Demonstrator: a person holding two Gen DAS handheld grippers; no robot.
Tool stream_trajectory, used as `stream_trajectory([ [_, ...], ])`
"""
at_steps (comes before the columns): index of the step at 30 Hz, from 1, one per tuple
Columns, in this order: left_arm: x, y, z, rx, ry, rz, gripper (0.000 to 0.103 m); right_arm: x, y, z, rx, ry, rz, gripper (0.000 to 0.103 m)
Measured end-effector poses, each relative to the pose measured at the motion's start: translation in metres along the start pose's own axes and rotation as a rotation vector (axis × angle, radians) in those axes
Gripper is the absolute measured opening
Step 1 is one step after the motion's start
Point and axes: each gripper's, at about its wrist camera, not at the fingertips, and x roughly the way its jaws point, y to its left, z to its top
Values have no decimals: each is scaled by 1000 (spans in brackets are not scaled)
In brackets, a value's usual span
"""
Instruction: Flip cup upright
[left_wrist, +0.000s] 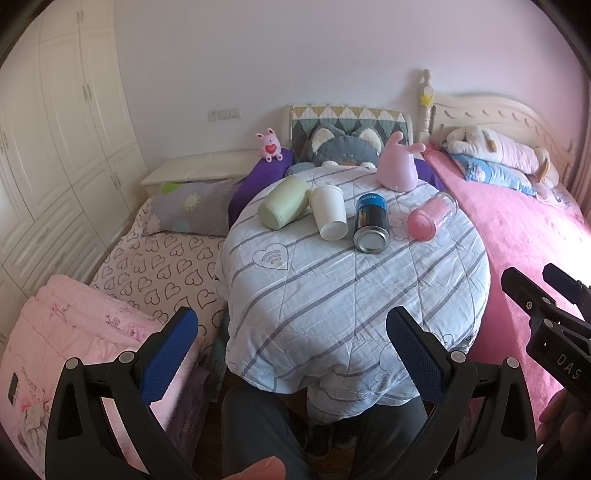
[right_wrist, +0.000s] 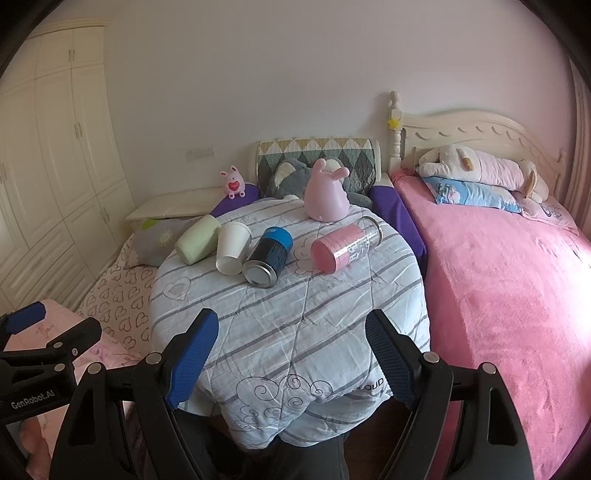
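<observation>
Several cups lie on their sides on a round table covered with a striped quilt (left_wrist: 351, 295): a pale green cup (left_wrist: 283, 207), a white paper cup (left_wrist: 328, 212), a dark can-like cup (left_wrist: 371, 223) and a pink cup with a clear end (left_wrist: 432, 216). The same cups show in the right wrist view: the green cup (right_wrist: 196, 239), the white cup (right_wrist: 232, 248), the dark cup (right_wrist: 267, 256) and the pink cup (right_wrist: 345, 243). My left gripper (left_wrist: 291, 332) is open and empty, short of the table's near edge. My right gripper (right_wrist: 291, 332) is open and empty, also short of the cups.
A pink rabbit toy (left_wrist: 399, 166) stands at the table's far side. A bed with a pink blanket (right_wrist: 517, 288) is to the right, a heart-print bed (left_wrist: 159, 269) to the left. A folded pink quilt (left_wrist: 74, 332) lies near left. White wardrobes (left_wrist: 55, 147) line the left wall.
</observation>
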Motion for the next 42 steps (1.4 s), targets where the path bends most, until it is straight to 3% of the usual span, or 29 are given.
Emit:
stream_trajectory([
  [5,13,4,-2,-5,24,-9,103,7,-3,1,5,16,-4,83],
  [13,82,-1,25,-8,90,-6,103,35,-16,6,33,67,-17,83],
  [24,205,-17,83,-6,203,-16,103,106,-30,20,55,152,-32,83],
  [30,264,-32,106,-8,256,-60,103,146,-36,34,62,183,-39,83],
  [42,344,-43,126,-29,349,-99,103,221,-40,62,50,221,-34,83],
])
